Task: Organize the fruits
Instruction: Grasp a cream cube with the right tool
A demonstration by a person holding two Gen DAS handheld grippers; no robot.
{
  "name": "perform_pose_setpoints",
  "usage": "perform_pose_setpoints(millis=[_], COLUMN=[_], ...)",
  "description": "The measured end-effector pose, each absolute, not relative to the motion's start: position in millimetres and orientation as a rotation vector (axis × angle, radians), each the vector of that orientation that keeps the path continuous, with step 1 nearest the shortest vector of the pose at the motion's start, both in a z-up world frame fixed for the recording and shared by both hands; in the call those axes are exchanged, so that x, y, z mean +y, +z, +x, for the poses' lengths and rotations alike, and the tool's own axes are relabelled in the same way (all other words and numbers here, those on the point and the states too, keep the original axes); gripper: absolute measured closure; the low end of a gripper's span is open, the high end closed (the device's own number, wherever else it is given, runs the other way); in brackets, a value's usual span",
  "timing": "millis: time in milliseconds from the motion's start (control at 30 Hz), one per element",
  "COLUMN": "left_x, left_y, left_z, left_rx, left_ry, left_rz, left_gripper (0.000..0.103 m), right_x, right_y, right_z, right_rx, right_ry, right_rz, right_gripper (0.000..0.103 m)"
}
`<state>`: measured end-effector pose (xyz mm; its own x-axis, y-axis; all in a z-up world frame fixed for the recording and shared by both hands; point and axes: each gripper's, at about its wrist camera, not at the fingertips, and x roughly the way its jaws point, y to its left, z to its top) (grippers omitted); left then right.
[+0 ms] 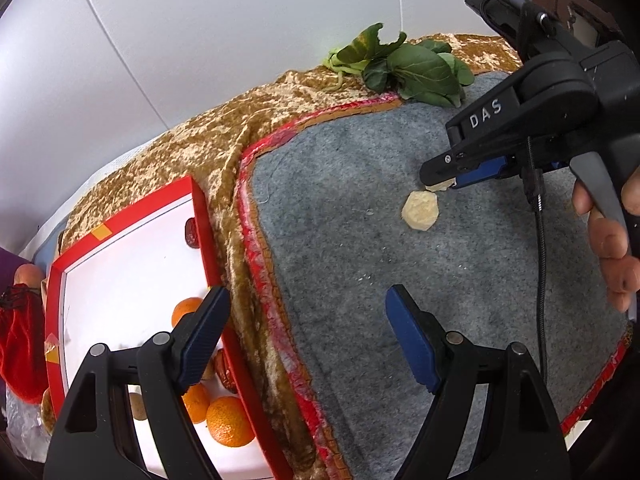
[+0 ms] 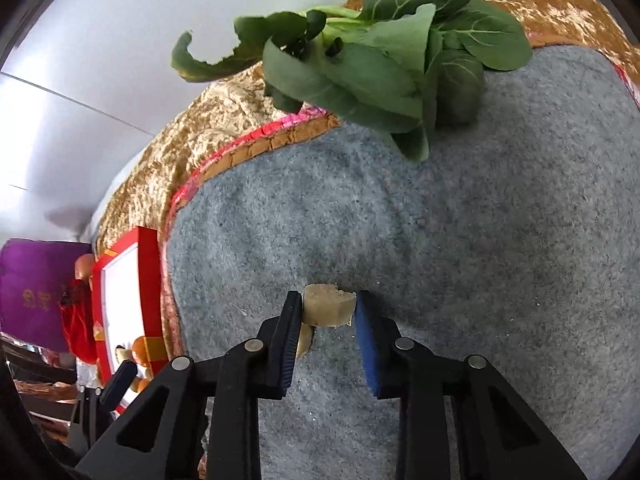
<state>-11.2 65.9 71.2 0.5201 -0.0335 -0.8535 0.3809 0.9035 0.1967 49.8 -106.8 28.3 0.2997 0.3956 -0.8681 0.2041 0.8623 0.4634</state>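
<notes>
A pale beige chunk (image 2: 329, 312) sits between the pads of my right gripper (image 2: 329, 298), which is shut on it just above the grey felt mat (image 2: 440, 240). A second beige piece (image 2: 305, 343) lies partly hidden behind the left finger. In the left wrist view the right gripper (image 1: 440, 185) pinches that chunk, and the other piece (image 1: 420, 212) rests on the mat right below it. My left gripper (image 1: 307, 296) stands open and empty over the mat's red border, beside the red-rimmed white tray (image 1: 200, 216). The tray holds oranges (image 1: 230, 420) and dark red fruits (image 1: 191, 232).
Leafy greens (image 2: 380, 60) lie at the mat's far edge on a gold cloth (image 1: 192, 152). A red pouch (image 1: 20, 344) and a purple cloth (image 2: 36, 292) sit left of the tray. A person's hand (image 1: 612, 248) grips the right tool's handle.
</notes>
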Motion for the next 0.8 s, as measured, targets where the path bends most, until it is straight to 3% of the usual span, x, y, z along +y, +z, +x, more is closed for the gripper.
perform_pose_setpoints(millis=[567, 800], left_x=[15, 0], left_y=[52, 40], left_z=[23, 30], left_rx=[1.052, 1.063], left_ry=[-0.356, -0.328], left_rz=[0.247, 0.279], left_gripper=[0.023, 0.023], right_x=[-187, -190], right_y=[96, 85], right_z=[3, 2], right_rx=[1.081, 1.089], right_ry=[0.114, 0.123], right_rz=[0.704, 0.757], right_gripper=[0.076, 0.076])
